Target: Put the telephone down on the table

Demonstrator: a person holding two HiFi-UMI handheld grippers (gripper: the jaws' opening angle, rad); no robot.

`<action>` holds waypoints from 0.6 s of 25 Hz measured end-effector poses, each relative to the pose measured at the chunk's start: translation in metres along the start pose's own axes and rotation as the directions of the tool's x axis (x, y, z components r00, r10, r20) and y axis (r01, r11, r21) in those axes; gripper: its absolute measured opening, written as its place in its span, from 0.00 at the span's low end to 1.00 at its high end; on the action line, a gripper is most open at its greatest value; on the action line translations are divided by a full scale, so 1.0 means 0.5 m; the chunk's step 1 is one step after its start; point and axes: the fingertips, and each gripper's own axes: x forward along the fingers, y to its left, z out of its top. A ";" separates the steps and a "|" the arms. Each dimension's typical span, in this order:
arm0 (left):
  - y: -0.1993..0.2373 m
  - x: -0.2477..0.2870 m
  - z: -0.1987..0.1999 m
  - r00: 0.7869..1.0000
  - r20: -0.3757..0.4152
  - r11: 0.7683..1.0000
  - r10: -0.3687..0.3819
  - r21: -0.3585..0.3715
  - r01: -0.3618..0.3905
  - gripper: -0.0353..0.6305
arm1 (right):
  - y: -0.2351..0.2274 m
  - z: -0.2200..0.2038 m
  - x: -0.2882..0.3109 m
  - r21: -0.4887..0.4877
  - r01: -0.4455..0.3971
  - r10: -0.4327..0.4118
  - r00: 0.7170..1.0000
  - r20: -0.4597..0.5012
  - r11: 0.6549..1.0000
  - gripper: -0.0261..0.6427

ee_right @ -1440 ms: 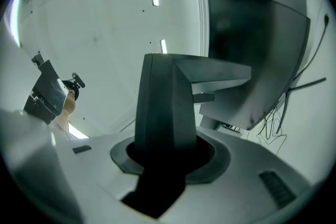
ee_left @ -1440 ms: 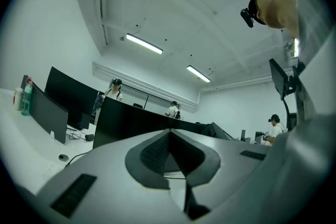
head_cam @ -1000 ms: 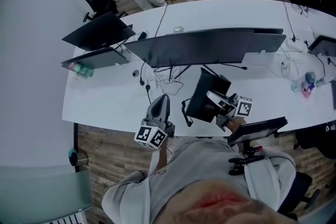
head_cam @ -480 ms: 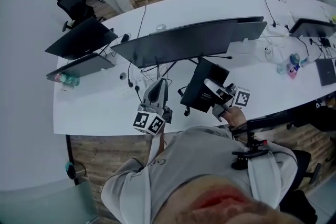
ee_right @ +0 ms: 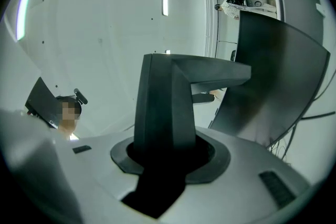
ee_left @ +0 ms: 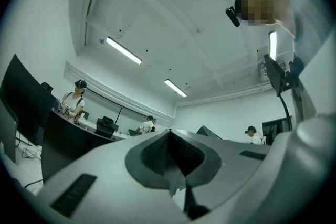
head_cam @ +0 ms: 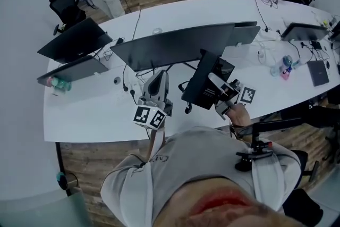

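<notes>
Currently clamping black telephone (head_cam: pixel 199 86) above tabletop (head_cam: pixel 95 114) with right gripper (head_cam: pixel 214 80) fingers; left gripper (head_cam: pixel 159 77) fingers pinched together, empty.

Matt black plastic telephone (head_cam: pixel 202 84), smooth white table (head_cam: pixel 90 114), wood-plank floor (head_cam: pixel 89 159).

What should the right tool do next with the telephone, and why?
Probably lower the telephone gently toward the table: the right tool is clamped on it and holds it tilted in the air in front of the monitor, not yet resting on anything.
</notes>
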 end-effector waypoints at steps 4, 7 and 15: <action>-0.020 -0.004 0.039 0.999 0.048 0.999 -0.009 0.039 0.007 0.07 | 0.018 0.007 0.007 -0.002 0.003 -0.003 0.999 -0.042 1.000 0.28; -0.006 -0.023 0.046 0.999 0.026 0.997 -0.023 0.068 0.022 0.07 | 0.015 -0.011 0.026 0.026 -0.003 0.004 0.999 -0.043 1.000 0.28; 0.021 -0.075 0.021 0.999 0.009 0.999 0.040 0.016 -0.041 0.07 | -0.004 -0.038 0.020 0.050 0.047 -0.042 0.994 -0.096 0.998 0.28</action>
